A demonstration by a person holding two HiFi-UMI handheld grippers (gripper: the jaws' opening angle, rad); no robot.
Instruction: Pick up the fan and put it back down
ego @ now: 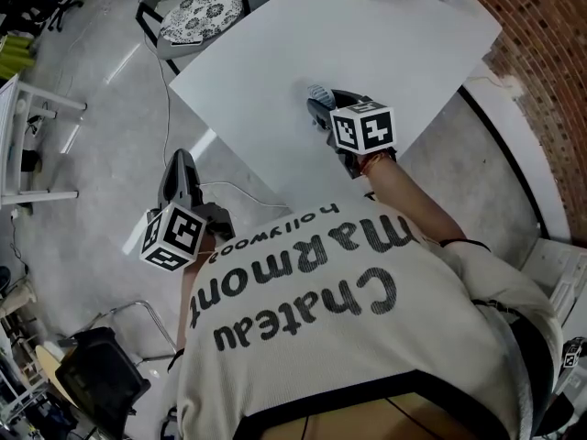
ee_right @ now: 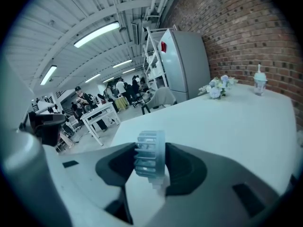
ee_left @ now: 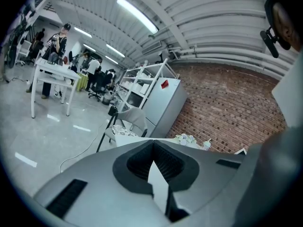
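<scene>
Small pale-blue plastic fan (ee_right: 150,156), round slatted grille on a short stem, edge-on between the pads of the right claw (ee_right: 151,168). Sits over the near part of the white table (ego: 404,35), at 11 o'clock from that claw's marker cube (ego: 363,128) in the head view. Impossible to tell whether resting on the table top or just clear of it.

Right claw: fairly wide apart yet closed on the fan, one dark pad against the ribbed front of the grille, the other against its flat back. Nothing else between the pads.

Left claw (ee_left: 154,161): tips together, nothing held, at 8 o'clock from the fan in the head view, off the table edge and above the grey floor (ego: 101,126).

Handling, as a judgement: probably very light, a hollow shell of thin ribs. Stiff enough to hold its shape, but likely to flex or crack under a hard squeeze on the slats. Smooth plastic, so perhaps slippery against the pads; top-heavy on so narrow a stem, and prone to tip when set down.

Best hold: across the solid outer ring of the grille, front to back, as now, with gentle pressure. Better avoided: the slat centres and the thin stem. Worth setting down level, stem at 6 o'clock, before any release.
</scene>
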